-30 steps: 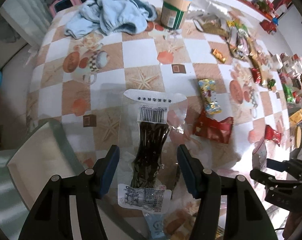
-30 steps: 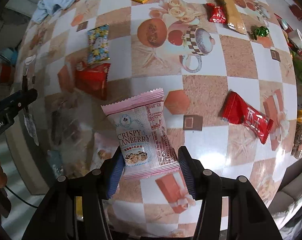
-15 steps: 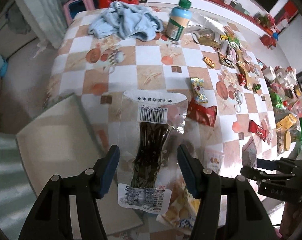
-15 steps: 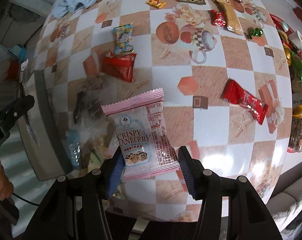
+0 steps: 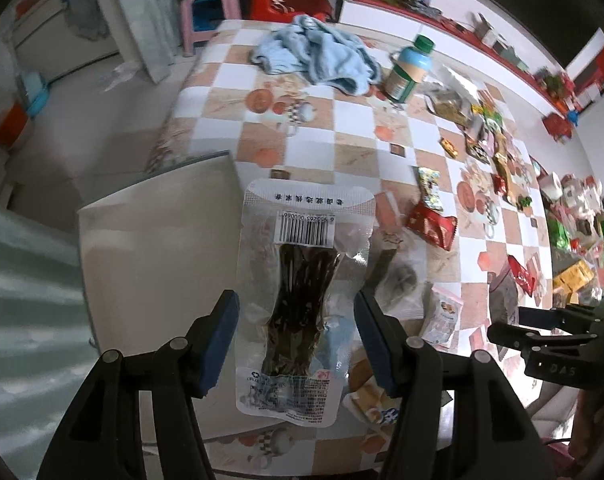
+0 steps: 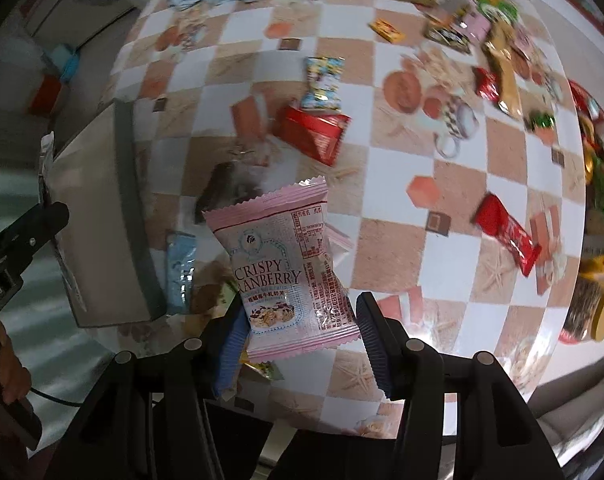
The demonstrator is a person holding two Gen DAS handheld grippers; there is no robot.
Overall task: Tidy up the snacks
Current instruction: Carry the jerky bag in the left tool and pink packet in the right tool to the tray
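Note:
In the left wrist view my left gripper [image 5: 296, 320] is shut on a clear packet of dark strips [image 5: 305, 272], with its barcode end pointing away. It hangs high above the checked table [image 5: 302, 120], over the near edge beside a grey box [image 5: 154, 240]. My right gripper [image 6: 302, 324] is shut on a pink Crispy Cranberry packet [image 6: 286, 264], held upright above the table's near part. The grey box [image 6: 98, 216] lies to its left. Each gripper shows at the edge of the other's view.
Loose snacks cover the table: a red packet [image 6: 315, 132], a colourful one [image 6: 321, 84], a red bar [image 6: 505, 236], a blue packet [image 6: 180, 272] by the box. A bottle [image 5: 407, 72] and a blue cloth [image 5: 317, 56] sit at the far end. Several more packets line the right side.
Both grippers have risen with their packets, so the table looks farther away. The left one has also shifted toward the grey box. Neither grip has changed.

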